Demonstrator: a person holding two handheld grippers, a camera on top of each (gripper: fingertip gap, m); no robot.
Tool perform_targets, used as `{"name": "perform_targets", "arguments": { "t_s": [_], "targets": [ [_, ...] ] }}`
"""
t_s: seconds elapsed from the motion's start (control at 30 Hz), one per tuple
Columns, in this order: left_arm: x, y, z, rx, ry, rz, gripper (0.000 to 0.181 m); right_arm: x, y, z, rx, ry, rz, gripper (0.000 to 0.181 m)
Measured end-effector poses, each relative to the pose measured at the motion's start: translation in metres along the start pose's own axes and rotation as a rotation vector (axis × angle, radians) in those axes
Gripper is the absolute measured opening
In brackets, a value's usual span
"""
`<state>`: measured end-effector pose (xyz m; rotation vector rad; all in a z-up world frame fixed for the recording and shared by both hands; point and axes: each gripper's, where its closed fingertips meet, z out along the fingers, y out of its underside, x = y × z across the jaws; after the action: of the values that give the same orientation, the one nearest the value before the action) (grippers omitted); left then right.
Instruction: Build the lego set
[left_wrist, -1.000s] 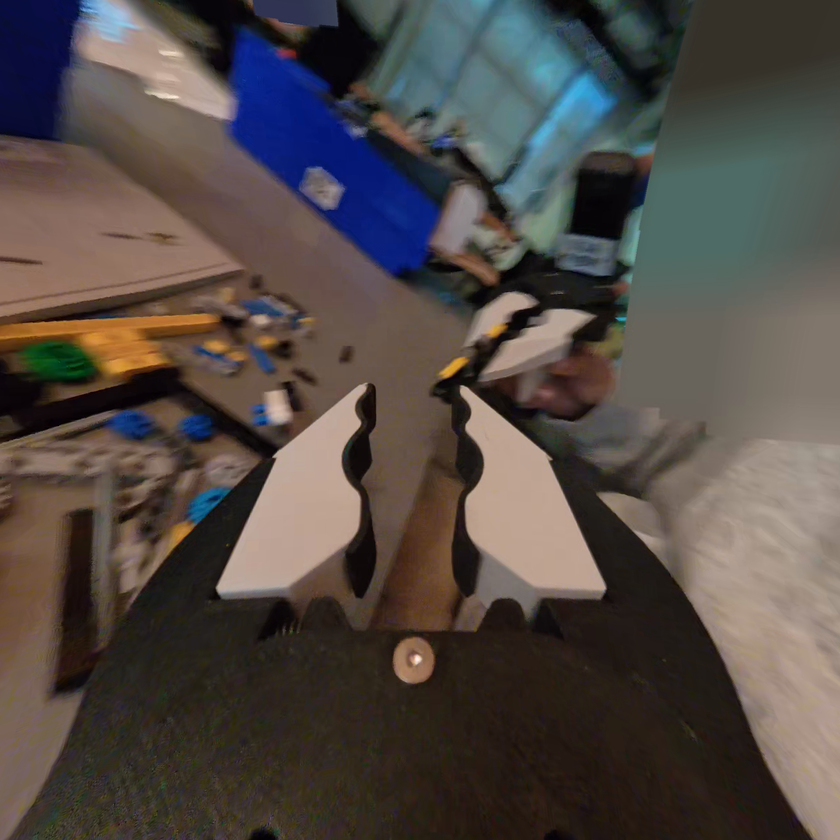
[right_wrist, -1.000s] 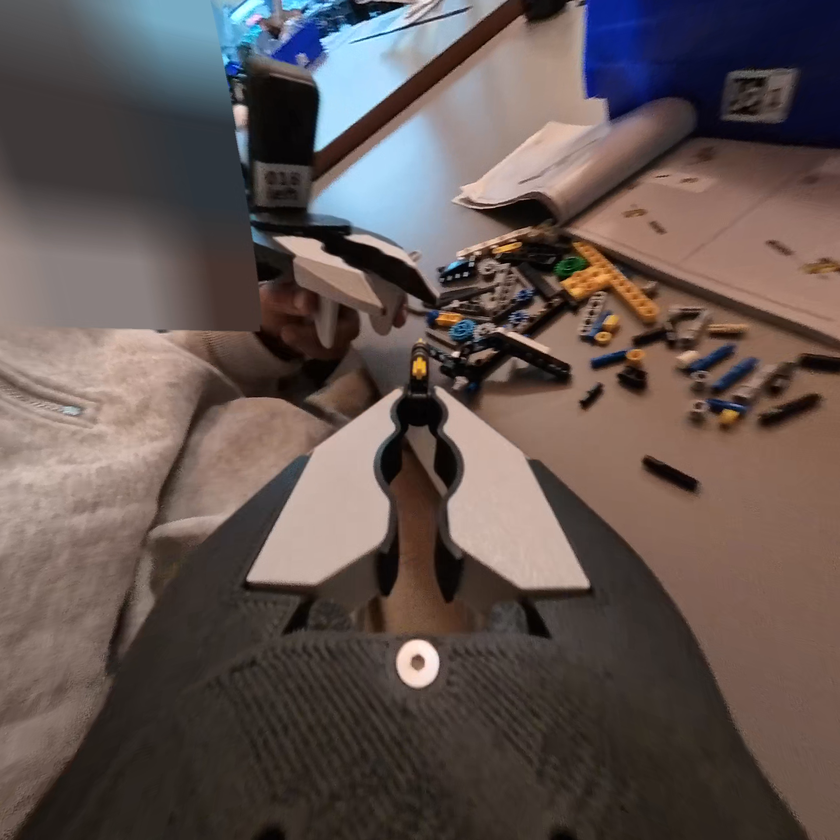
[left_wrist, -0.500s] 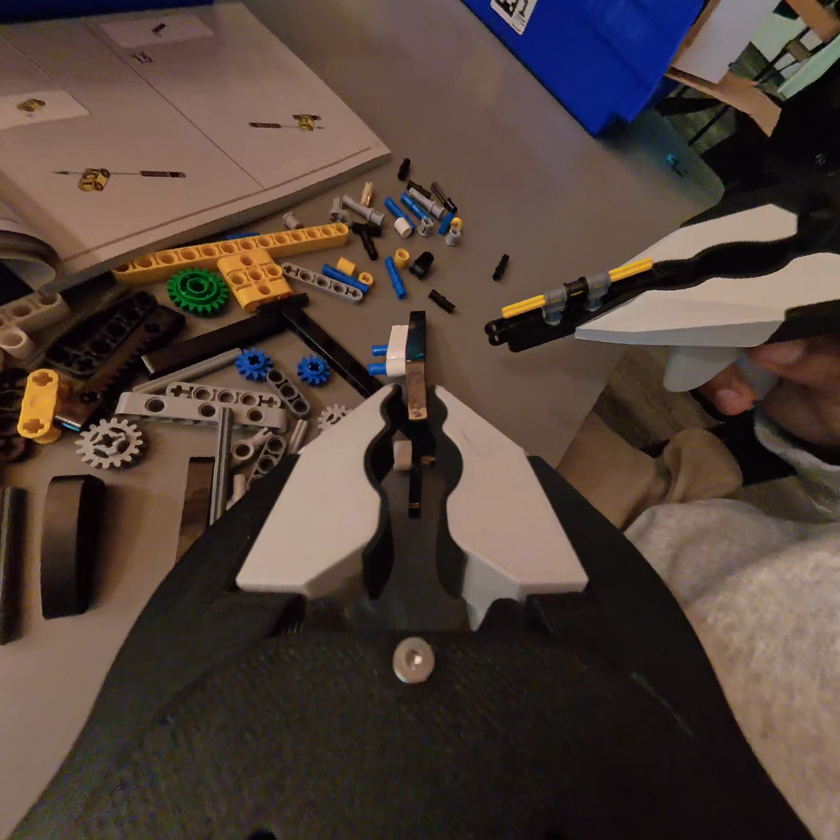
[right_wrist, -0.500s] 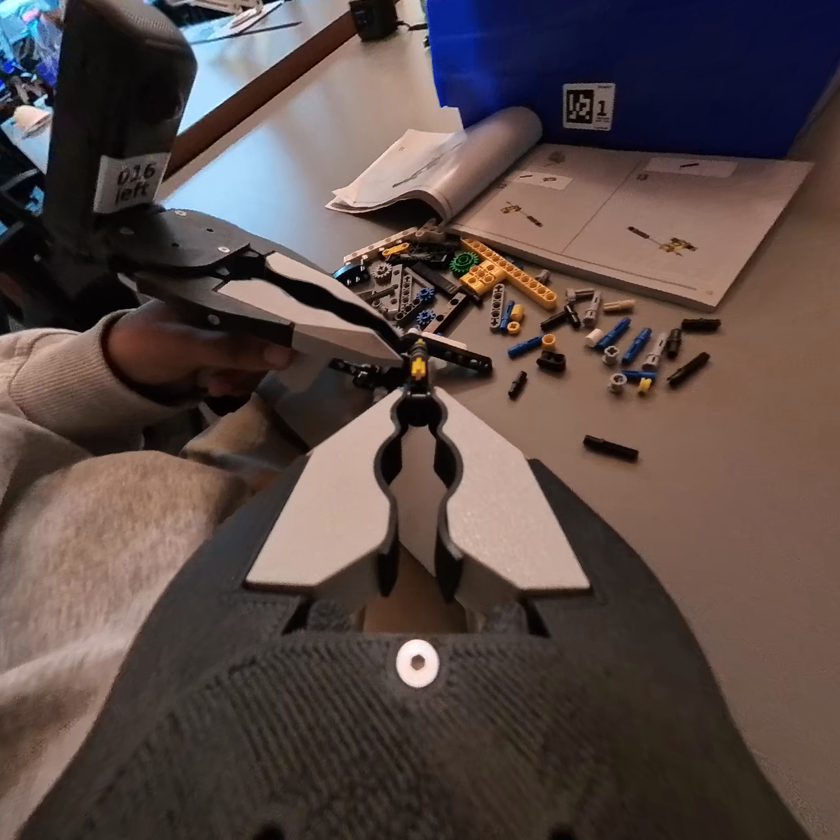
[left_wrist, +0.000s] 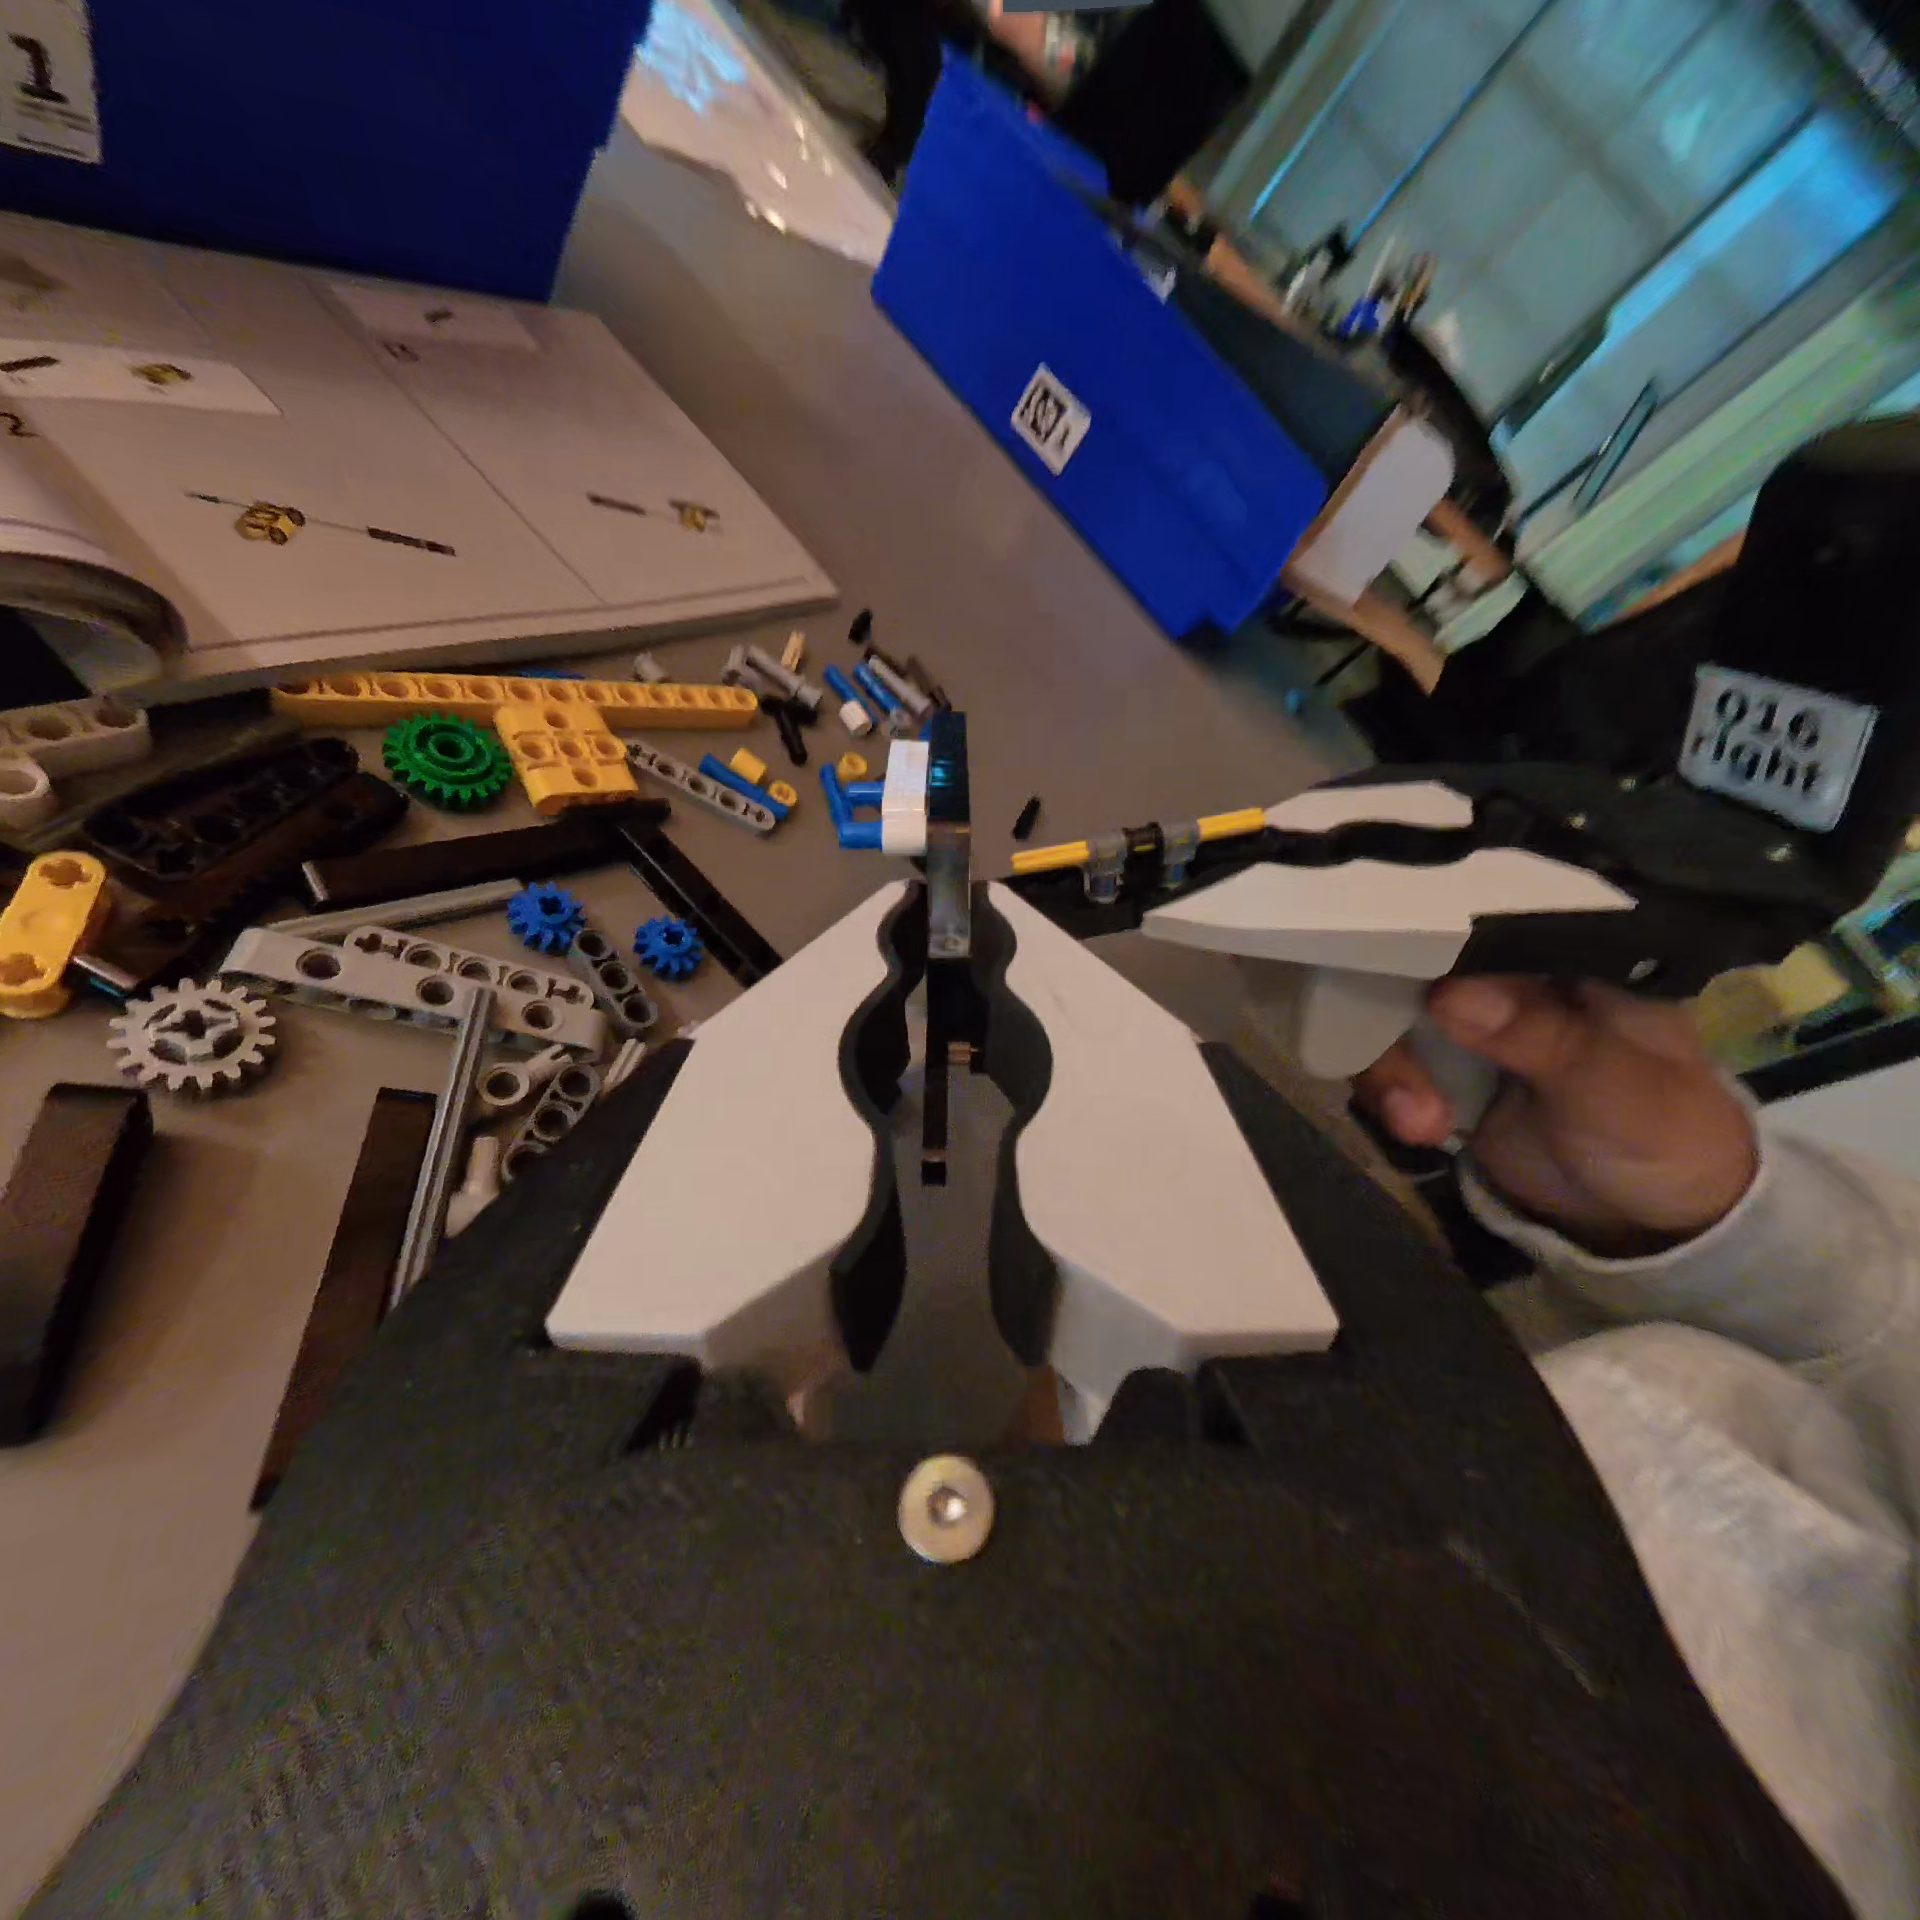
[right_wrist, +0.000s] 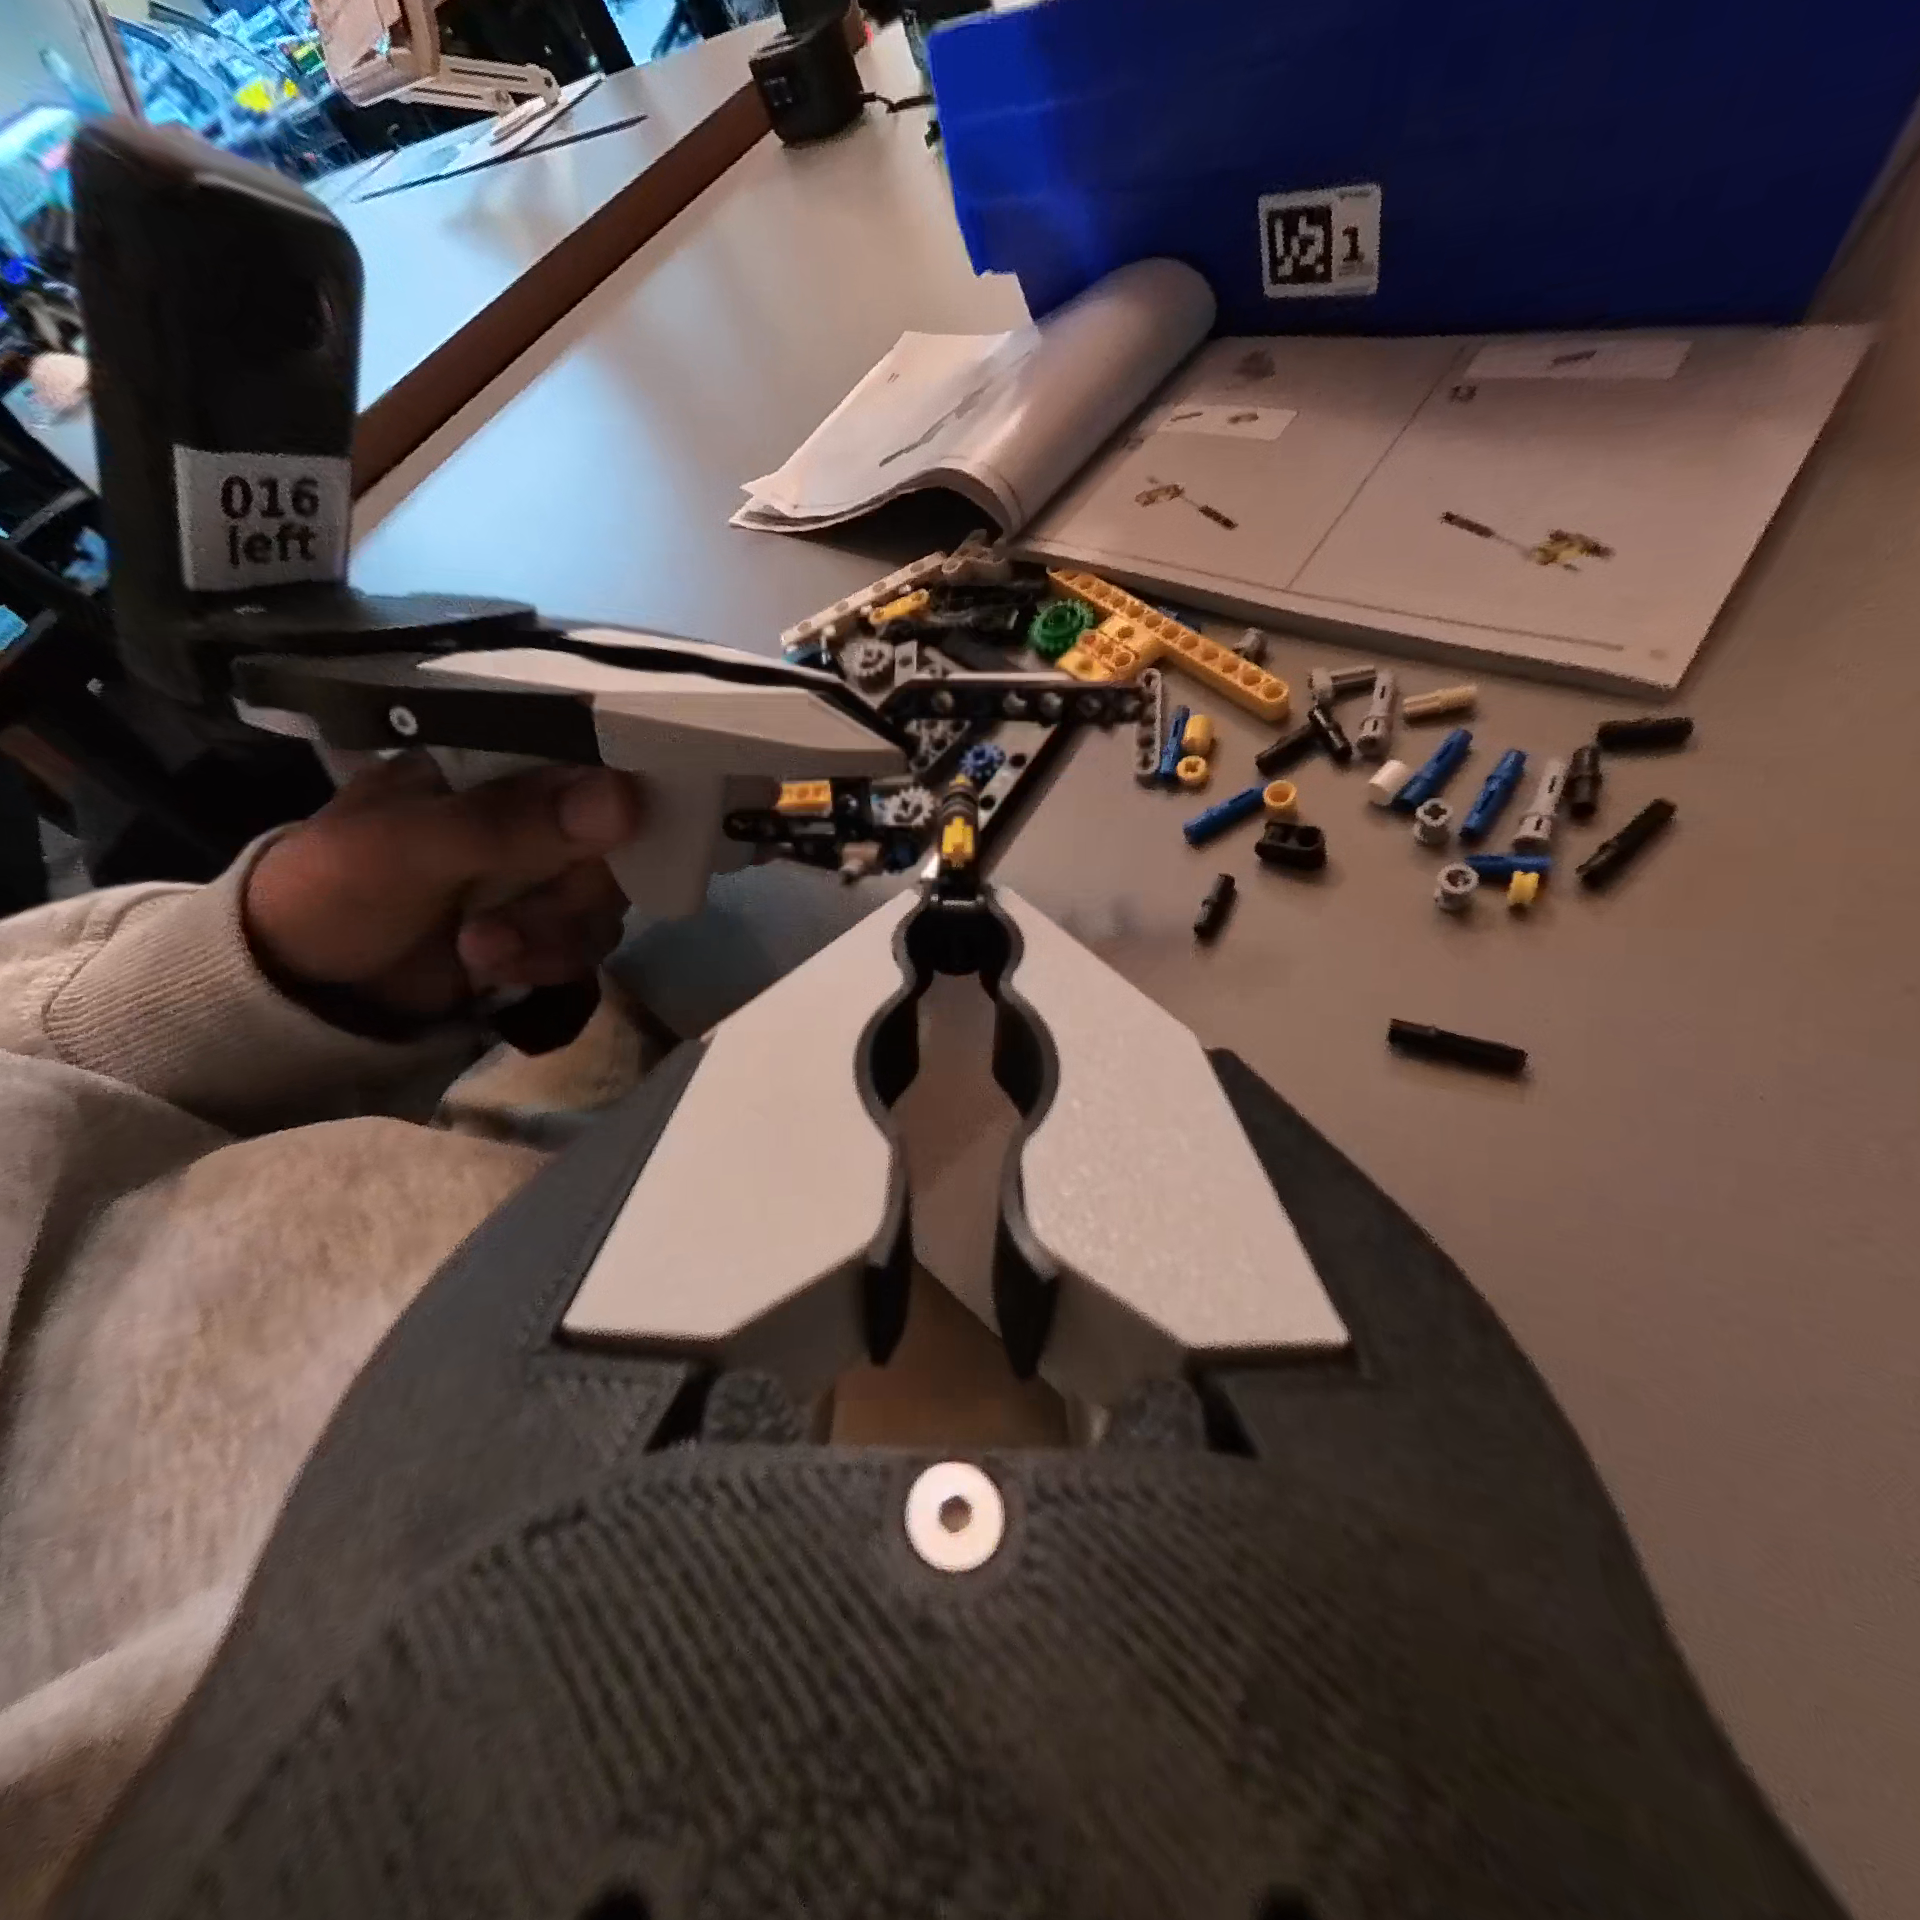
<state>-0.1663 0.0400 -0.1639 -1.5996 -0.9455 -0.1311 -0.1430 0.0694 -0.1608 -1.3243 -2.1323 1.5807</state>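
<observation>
Right gripper (right_wrist: 954, 896) pinches a yellow-and-black axle piece (right_wrist: 954, 831) beside left gripper (right_wrist: 883, 727)

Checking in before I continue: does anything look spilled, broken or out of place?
Nothing stands out. Loose parts lie scattered beside the open instruction booklet. The left gripper pinches a black beam assembly; the right gripper holds a yellow axle subassembly.

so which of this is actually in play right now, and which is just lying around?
In play:
left gripper, shut on the black beam
right gripper, shut on the yellow axle piece
instruction booklet, open

Lying about:
green gear
yellow beam
grey gear
loose pins
blue bin
</observation>
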Motion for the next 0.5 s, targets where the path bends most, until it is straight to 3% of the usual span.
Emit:
{"name": "perform_targets", "arguments": {
  "t_s": [0.03,0.23,0.5],
  "targets": [
    [0.0,-0.003,-0.001,0.027,0.011,-0.027,0.005,-0.002,-0.004,0.0,0.017,0.005,-0.016,0.005],
    [0.003,-0.014,-0.008,0.128,0.034,-0.09,0.005,-0.012,-0.024,0.002,0.093,0.048,-0.085,0.005],
    [0.008,-0.015,-0.01,0.144,0.038,-0.067,0.005,-0.016,-0.027,0.005,0.076,0.101,-0.162,0.005]
  ]
}}
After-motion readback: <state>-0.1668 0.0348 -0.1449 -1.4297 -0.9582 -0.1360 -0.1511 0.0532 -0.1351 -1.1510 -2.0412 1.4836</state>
